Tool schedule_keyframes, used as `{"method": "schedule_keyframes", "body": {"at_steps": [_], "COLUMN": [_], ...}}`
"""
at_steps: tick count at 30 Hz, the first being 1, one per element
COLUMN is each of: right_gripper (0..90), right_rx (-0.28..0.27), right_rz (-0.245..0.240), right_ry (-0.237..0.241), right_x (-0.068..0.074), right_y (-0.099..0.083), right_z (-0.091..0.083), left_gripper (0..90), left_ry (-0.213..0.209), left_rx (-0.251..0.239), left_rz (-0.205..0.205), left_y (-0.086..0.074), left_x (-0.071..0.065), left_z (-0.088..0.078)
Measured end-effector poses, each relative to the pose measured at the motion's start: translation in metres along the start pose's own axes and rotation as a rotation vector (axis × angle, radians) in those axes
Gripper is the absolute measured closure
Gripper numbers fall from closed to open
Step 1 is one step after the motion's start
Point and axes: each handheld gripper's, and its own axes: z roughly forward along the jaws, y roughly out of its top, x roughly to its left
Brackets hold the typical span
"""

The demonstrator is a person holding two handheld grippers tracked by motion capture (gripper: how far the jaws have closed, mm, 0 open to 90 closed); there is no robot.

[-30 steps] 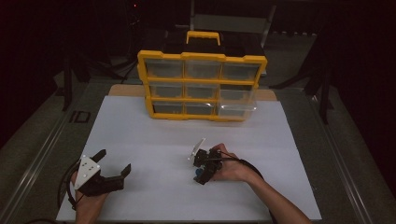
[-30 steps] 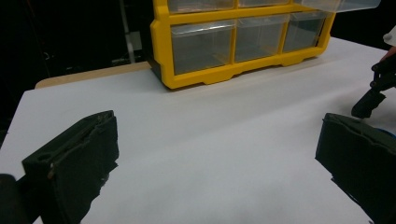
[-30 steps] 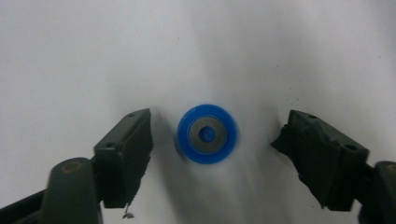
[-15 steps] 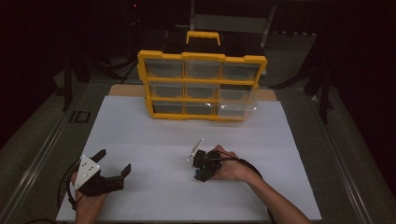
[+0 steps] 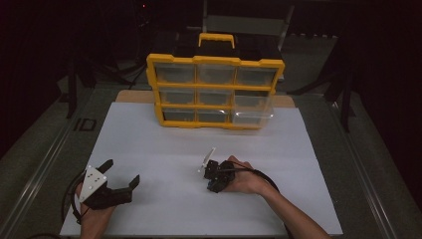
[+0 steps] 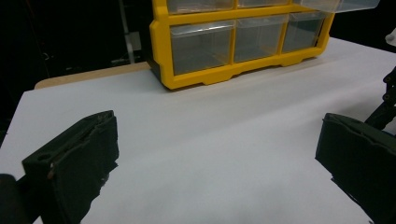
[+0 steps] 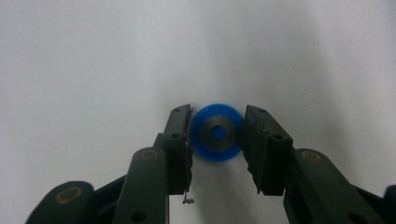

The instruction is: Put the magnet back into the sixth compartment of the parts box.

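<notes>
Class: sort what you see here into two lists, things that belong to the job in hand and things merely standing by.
In the job:
- right hand-held gripper, jaws just closing around the disc
- blue disc with grey centre, on the white sheet

Standing by:
- left hand-held gripper, open, nothing between its jaws
- yellow drawer organiser, far side of the sheet

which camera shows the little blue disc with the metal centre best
The right gripper view: the round blue plastic disc with a grey metal centre lies on the white sheet between the right claw pads, which touch its rim. In the high view that claw covers it.
</notes>
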Motion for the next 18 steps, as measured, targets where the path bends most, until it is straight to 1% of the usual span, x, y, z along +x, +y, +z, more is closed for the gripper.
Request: {"method": "schedule_keyframes", "body": {"at_steps": [4, 5, 6, 11, 18], "right_gripper": [63.3, 63.3, 63.4, 63.3, 63.3], "right_rx": [-0.006, -0.008, -0.012, -0.046, -0.067], "right_rz": [-0.003, 0.003, 0.014, 0.042, 0.078], "right_ry": [-0.002, -0.011, -0.010, 0.003, -0.001], "right_x": [-0.001, -0.001, -0.002, -0.008, -0.013], "right_y": [-0.001, 0.000, 0.000, -0.001, -0.004], "right_z": [0.000, -0.001, -0.002, -0.010, -0.020], "left_gripper": [0.0, 0.0, 0.0, 0.0, 0.0], "left_ry": [-0.002, -0.001, -0.001, -0.002, -0.001], "left_rx": [0.001, 0.002, 0.004, 0.004, 0.006], "left_rz": [0.000, -0.001, 0.001, 0.001, 0.002], "left_y": [0.000, 0.000, 0.000, 0.000, 0.000], "left_x": [0.000, 0.000, 0.000, 0.000, 0.000], "left_z": [0.000, 0.001, 0.001, 0.001, 0.001]}}
